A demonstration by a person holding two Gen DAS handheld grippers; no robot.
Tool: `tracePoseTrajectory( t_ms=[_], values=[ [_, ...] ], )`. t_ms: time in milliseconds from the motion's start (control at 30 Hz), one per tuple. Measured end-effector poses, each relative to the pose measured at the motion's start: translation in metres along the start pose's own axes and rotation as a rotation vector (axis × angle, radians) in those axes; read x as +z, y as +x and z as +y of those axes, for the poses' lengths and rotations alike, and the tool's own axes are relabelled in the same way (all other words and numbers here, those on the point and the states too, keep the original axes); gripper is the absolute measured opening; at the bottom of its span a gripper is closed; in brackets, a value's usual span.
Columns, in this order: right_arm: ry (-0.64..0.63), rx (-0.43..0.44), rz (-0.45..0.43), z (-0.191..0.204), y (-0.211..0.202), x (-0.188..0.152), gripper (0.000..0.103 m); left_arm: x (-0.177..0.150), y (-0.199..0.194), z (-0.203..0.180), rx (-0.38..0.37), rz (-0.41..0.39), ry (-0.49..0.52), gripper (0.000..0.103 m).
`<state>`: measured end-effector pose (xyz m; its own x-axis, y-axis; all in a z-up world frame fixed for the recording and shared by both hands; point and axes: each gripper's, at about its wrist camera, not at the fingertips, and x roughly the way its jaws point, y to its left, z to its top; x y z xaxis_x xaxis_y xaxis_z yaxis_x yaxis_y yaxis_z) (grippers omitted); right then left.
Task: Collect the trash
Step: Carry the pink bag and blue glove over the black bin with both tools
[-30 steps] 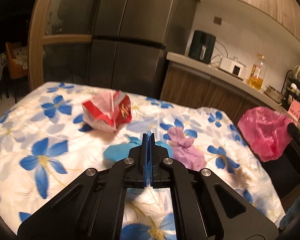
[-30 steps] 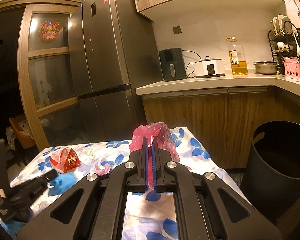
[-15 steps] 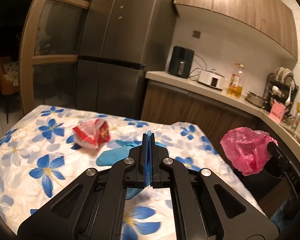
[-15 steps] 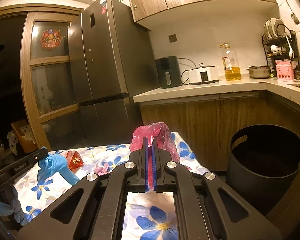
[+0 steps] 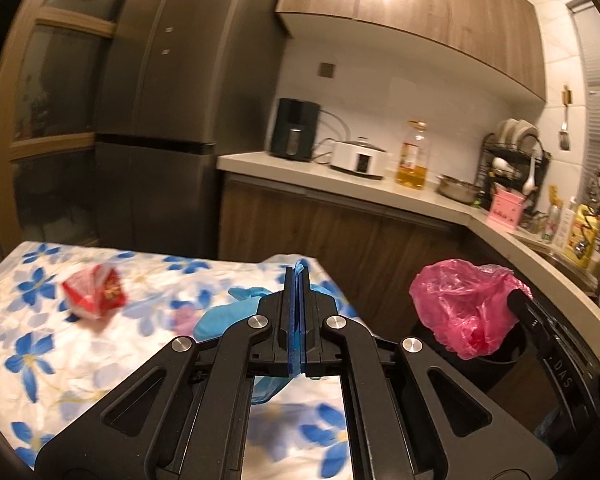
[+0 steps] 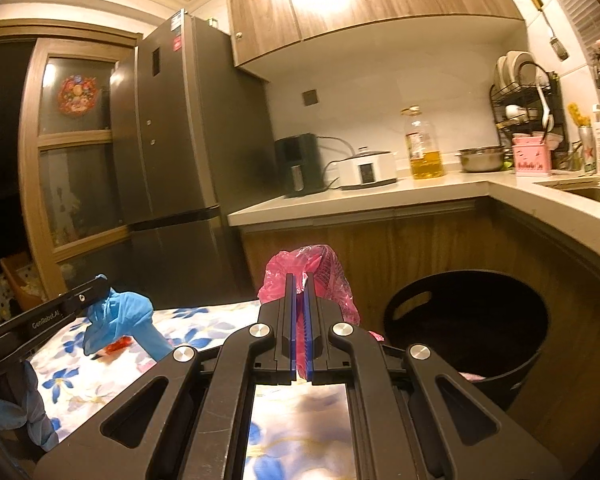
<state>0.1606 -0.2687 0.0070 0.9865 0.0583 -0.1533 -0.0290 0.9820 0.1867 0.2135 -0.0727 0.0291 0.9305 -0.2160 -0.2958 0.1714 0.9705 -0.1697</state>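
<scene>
My left gripper is shut on a crumpled blue glove, which hangs in the air over the flowered table. From the right wrist view the same blue glove dangles from the left gripper. My right gripper is shut on a pink plastic bag, held up beside the black bin. In the left wrist view the pink bag hangs over the bin. A red snack wrapper lies on the table at the left, and a pale purple scrap sits blurred near it.
A kitchen counter with a kettle, cooker, oil bottle and dish rack runs behind the bin. A tall grey fridge stands beyond the table. A blue-gloved hand shows at the lower left.
Both grippers have swung right toward the bin. The blue glove has come up off the table with the left gripper. The pink bag has moved closer to the bin's mouth.
</scene>
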Motion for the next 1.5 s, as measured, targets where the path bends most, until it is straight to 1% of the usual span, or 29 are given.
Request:
tracePoseTrajectory(
  t_ms=[233, 367, 567, 700, 833, 1033, 1233, 1500],
  values=[
    [0.009, -0.099, -0.027, -0.045, -0.005, 0.011, 0.004, 0.005, 0.023, -0.06, -0.113, -0.01, 0.06, 0.0],
    [0.009, -0.153, -0.038, -0.068, -0.006, 0.017, 0.004, 0.005, 0.039, -0.101, -0.2, -0.007, 0.085, 0.0],
    [0.033, -0.218, -0.05, -0.101, -0.006, 0.022, 0.004, -0.002, 0.066, -0.149, -0.281, 0.01, 0.109, 0.0],
    [0.05, -0.241, -0.046, -0.114, -0.004, 0.022, 0.004, -0.004, 0.08, -0.168, -0.315, 0.019, 0.112, 0.0],
    [0.055, -0.253, -0.045, -0.123, -0.002, 0.021, 0.004, -0.009, 0.092, -0.183, -0.336, 0.031, 0.125, 0.0],
    [0.061, -0.253, -0.041, -0.131, 0.004, 0.022, 0.004, -0.018, 0.109, -0.192, -0.351, 0.067, 0.126, 0.0],
    [0.065, -0.247, -0.029, -0.133, 0.012, 0.021, 0.004, -0.021, 0.116, -0.194, -0.369, 0.081, 0.13, 0.0],
    [0.08, -0.225, 0.006, -0.14, 0.023, 0.019, 0.004, -0.028, 0.128, -0.198, -0.373, 0.12, 0.139, 0.001]
  ],
)
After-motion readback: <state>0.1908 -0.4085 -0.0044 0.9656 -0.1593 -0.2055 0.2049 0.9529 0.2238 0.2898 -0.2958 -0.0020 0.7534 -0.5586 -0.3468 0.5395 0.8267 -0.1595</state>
